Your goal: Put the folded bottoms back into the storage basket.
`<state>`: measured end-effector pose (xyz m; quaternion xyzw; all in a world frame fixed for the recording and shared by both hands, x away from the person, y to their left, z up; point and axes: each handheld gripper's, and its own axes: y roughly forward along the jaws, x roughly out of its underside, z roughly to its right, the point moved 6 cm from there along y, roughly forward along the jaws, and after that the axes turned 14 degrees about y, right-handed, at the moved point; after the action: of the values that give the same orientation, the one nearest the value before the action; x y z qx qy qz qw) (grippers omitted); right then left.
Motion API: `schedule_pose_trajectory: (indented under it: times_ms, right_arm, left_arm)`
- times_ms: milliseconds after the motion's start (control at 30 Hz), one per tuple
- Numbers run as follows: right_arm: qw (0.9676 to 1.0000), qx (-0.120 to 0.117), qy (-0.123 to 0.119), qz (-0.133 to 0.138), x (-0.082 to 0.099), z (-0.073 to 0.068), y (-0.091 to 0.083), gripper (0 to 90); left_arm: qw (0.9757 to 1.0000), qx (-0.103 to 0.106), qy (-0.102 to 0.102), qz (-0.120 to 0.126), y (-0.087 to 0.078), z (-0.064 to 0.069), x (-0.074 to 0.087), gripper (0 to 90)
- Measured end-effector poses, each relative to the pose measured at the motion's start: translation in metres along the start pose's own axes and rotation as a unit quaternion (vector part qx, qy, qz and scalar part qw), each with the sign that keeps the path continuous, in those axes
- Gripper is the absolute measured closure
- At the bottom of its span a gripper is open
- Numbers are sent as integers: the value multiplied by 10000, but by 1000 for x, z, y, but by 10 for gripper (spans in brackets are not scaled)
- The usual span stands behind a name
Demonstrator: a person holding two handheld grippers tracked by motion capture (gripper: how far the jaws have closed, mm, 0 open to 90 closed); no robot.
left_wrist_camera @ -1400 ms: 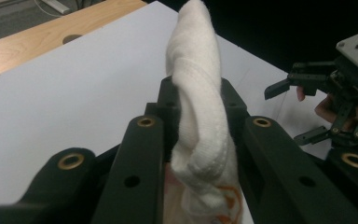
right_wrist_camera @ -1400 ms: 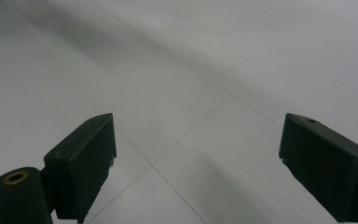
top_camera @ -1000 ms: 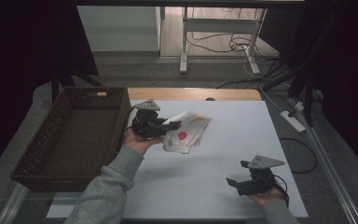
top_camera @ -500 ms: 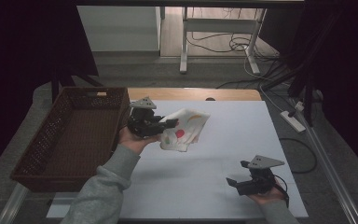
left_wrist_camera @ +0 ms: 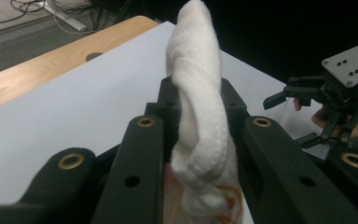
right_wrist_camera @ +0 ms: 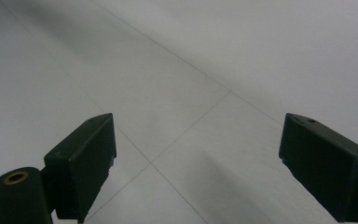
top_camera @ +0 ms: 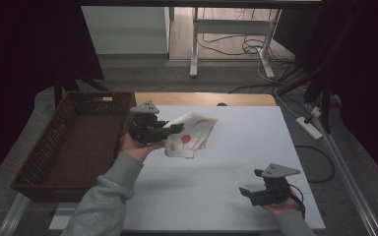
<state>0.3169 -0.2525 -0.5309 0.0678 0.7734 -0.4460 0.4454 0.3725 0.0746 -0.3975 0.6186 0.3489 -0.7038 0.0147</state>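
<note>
A white cloth (top_camera: 191,133) with red and yellow prints hangs above the table's left middle, pinched in my left gripper (top_camera: 173,131). In the left gripper view the folded cloth (left_wrist_camera: 200,116) stands upright between the two black jaws, which are shut on it. My right gripper (top_camera: 246,191) rests low over the white table near the front right, held in a hand, jaws wide apart with nothing between them. The right gripper view shows its two fingers (right_wrist_camera: 84,158) spread over bare white tabletop. The right gripper (left_wrist_camera: 307,116) also appears far off in the left gripper view.
A dark woven basket (top_camera: 54,157) stands at the table's left edge, just left of the cloth. A white sheet (top_camera: 236,142) covers the table, with a wooden strip (top_camera: 202,98) along its far edge. Cables and a power strip (top_camera: 310,125) lie on the floor at right.
My left gripper has carried the cloth a little to the left, toward the basket, and slightly higher. The right gripper has stayed in place.
</note>
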Motion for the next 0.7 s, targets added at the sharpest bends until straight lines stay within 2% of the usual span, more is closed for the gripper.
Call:
schedule_pose_trajectory:
  times_ms: [700]
  right_arm:
    - [10000, -9, 8, -14, 0, 0, 0, 115]
  left_arm:
    - [9998, -133, -38, 148, -19, -4, 1, 758]
